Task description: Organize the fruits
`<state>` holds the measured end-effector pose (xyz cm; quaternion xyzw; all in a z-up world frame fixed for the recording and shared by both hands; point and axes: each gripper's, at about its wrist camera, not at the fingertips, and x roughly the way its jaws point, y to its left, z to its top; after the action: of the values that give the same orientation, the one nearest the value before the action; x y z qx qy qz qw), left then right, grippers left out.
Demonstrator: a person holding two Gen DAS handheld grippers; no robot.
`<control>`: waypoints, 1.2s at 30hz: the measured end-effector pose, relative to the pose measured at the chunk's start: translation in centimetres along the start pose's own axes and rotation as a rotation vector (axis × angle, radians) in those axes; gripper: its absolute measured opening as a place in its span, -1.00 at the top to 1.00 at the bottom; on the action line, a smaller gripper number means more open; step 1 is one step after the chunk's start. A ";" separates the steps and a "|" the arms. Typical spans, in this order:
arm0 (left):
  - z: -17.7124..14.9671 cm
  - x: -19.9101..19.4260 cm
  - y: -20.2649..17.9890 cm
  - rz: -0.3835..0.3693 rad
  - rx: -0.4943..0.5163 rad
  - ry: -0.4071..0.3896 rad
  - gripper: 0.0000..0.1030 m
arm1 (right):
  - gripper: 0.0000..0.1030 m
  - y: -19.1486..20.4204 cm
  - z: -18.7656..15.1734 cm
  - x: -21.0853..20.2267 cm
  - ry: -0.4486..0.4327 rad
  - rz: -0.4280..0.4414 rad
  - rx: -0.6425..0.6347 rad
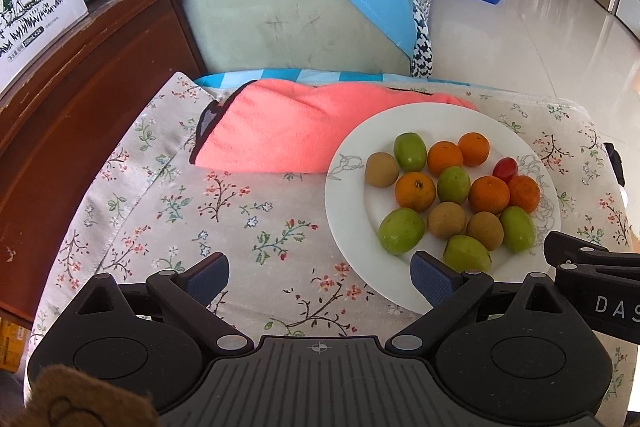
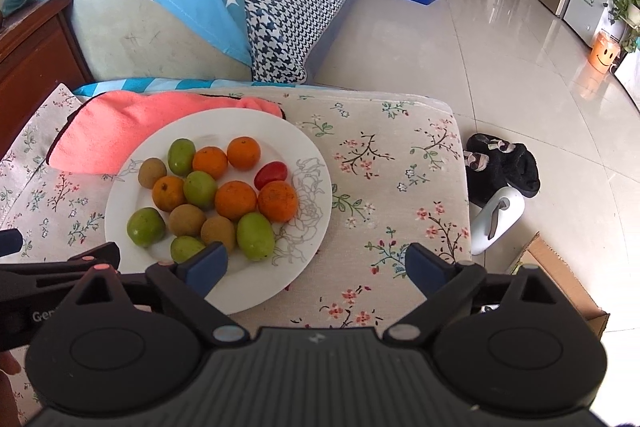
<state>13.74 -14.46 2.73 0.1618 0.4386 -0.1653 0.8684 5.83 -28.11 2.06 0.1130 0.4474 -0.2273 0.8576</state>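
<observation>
fruit: oranges (image 2: 235,199), green fruits (image 2: 255,235), brown ones (image 2: 187,220) and one red (image 2: 271,175), all piled on the white plate (image 2: 316,163)
plate: near the tabletop's (image 2: 400,155) front edge, far rim overlapping the pink towel (image 2: 120,127)
left gripper (image 1: 320,277): fingers spread, nothing between, right finger over the plate's near rim
right gripper (image 2: 316,267): spread wide, empty, left finger over the plate's near rim
</observation>
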 end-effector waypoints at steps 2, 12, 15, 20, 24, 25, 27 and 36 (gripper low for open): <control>0.0 0.0 0.1 0.004 -0.003 0.001 -0.91 | -0.85 0.2 -0.1 0.0 -0.005 -0.010 -0.015; -0.2 0.0 0.0 0.012 0.000 -0.003 -0.91 | -0.86 0.7 -0.1 -0.1 -0.029 -0.042 -0.056; -0.1 0.1 0.0 0.012 0.003 -0.004 -0.91 | -0.86 0.6 -0.1 0.0 -0.029 -0.050 -0.058; -0.2 0.1 0.0 0.017 0.003 -0.005 -0.91 | -0.86 0.7 -0.1 0.1 -0.027 -0.054 -0.061; -0.2 0.0 0.1 0.016 -0.001 -0.005 -0.91 | -0.86 0.8 -0.2 0.2 -0.025 -0.057 -0.067; -0.2 0.0 0.1 0.017 0.000 -0.006 -0.91 | -0.86 0.8 -0.2 0.2 -0.026 -0.058 -0.067; -0.2 0.1 0.1 0.021 0.004 -0.006 -0.91 | -0.86 0.9 -0.2 0.2 -0.026 -0.060 -0.068; -0.2 0.1 -0.1 0.034 0.014 -0.004 -0.91 | -0.86 1.0 -0.3 0.4 -0.022 -0.060 -0.068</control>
<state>13.64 -14.45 2.51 0.1751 0.4327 -0.1538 0.8709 6.26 -27.27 1.55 0.0679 0.4487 -0.2386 0.8586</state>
